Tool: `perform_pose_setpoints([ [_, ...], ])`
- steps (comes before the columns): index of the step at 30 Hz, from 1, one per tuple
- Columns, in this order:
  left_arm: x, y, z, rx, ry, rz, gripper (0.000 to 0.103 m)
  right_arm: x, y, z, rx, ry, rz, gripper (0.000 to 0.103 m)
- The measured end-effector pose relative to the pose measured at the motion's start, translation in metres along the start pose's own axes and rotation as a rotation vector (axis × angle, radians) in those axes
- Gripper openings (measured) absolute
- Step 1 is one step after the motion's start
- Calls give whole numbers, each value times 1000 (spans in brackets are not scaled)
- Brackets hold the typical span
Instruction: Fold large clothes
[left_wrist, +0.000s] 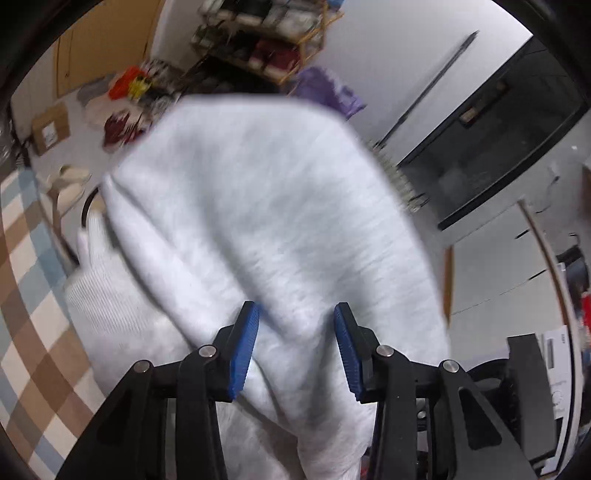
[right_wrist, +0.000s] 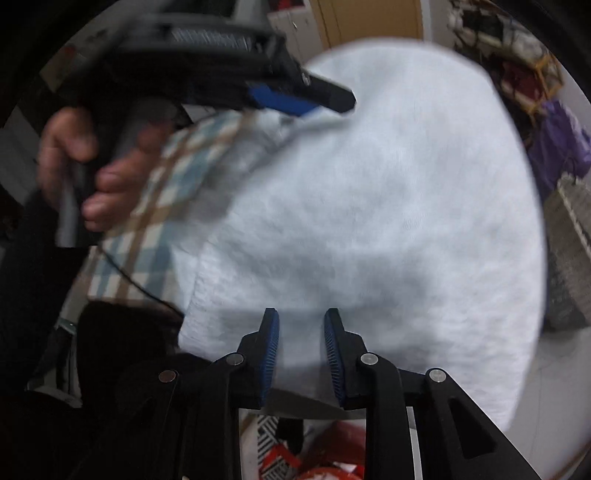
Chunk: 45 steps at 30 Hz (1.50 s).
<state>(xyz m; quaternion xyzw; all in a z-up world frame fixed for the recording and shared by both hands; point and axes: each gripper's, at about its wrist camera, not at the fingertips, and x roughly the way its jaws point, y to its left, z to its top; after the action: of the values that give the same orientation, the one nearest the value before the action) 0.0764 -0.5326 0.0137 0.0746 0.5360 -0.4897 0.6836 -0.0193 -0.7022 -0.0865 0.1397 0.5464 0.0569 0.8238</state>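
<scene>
A large pale grey-white sweatshirt (left_wrist: 258, 229) fills the left wrist view, hanging in folds over the checked cloth (left_wrist: 33, 314). My left gripper (left_wrist: 295, 347) has its blue pads apart, with the fabric bunched between and below them. In the right wrist view the same garment (right_wrist: 388, 221) fills the middle. My right gripper (right_wrist: 301, 354) has its pads apart, with the garment's ribbed edge lying between them. The left gripper (right_wrist: 295, 99) shows at the upper left there, held by a bare hand (right_wrist: 85, 166), its tip at the garment's far edge. Both views are blurred.
A checked brown, blue and white cloth (right_wrist: 155, 229) covers the surface under the garment. Behind stand a cluttered shelf (left_wrist: 266, 40), a cardboard box (left_wrist: 50, 127), a dark cabinet (left_wrist: 495, 136) and a woven basket (right_wrist: 569, 251). Red packaging (right_wrist: 325, 458) lies below the right gripper.
</scene>
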Motion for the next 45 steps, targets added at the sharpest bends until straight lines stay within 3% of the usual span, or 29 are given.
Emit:
perform_pose_setpoints([
  [1,10,6,-1,-23,1,9,36,10,-4,-3,43,11,2,0],
  [3,10,8,-4,-49,-32,11,36,18,-15,-6,124,-30,54,0],
  [7,-13,-1,-11,-77,-43,3,36,-8,-13,-18,120,-126,79,0],
  [9,-26,-9,-19,-43,-53,26,36,-30,-7,-31,114,-207,62,6],
  [12,-56,-27,-44,34,-130,78,36,-74,15,-59,100,-427,-3,12],
  [14,-76,-40,-71,87,-208,112,37,-96,30,-77,110,-554,-63,36],
  [16,-96,-52,-101,128,-298,135,38,-118,52,-101,117,-704,-169,73],
  [18,-98,-52,-112,148,-369,188,43,-135,83,-128,107,-839,-270,80],
  [19,-110,-60,-132,163,-433,221,57,-139,92,-134,105,-878,-300,87],
  [21,-120,-62,-147,167,-560,278,75,-149,111,-155,125,-983,-380,101],
  [24,-127,-60,-150,155,-723,349,80,-159,134,-177,121,-1101,-484,103],
  [27,-137,-69,-172,126,-797,398,90,-162,145,-185,112,-1120,-563,103],
  [29,-138,-63,-181,116,-824,368,101,-164,150,-190,114,-1117,-602,103],
  [33,-143,-67,-210,132,-913,423,101,-171,168,-213,123,-1156,-589,103],
  [38,-143,-62,-226,114,-925,450,101,-169,193,-224,102,-1114,-594,103],
  [41,-140,-61,-230,104,-929,459,101,-163,203,-235,93,-1147,-653,103],
  [45,-128,-61,-221,113,-898,475,101,-167,205,-248,103,-1193,-654,103],
])
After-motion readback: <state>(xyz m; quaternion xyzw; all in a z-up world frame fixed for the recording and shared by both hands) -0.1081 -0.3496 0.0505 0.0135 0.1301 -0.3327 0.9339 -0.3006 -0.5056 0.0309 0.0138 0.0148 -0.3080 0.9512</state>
